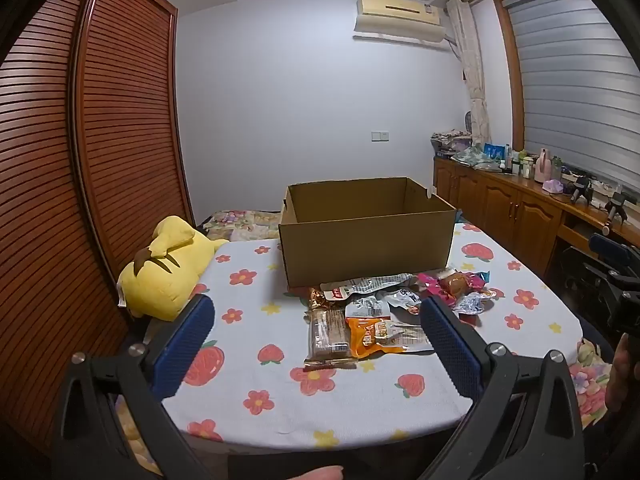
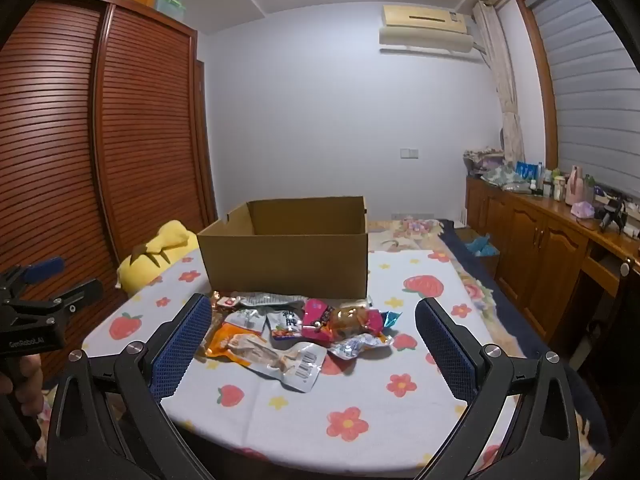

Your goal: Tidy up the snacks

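Snacks lie heaped on the flowered table, just before an open cardboard box; the left gripper hovers with fingers spread wide, gripping nothing, the pile ahead between them; the right gripper likewise gapes wide and unladen, short of the packets.

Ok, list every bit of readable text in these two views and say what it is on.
"GenRoboLAI", roughly as it reads, on the body of the left gripper, seen in the right wrist view.
Snack packets: printed characters and a barcode, too small and blurred to read.
Air conditioner sticker: too small to read.
Cardboard box: no print visible.
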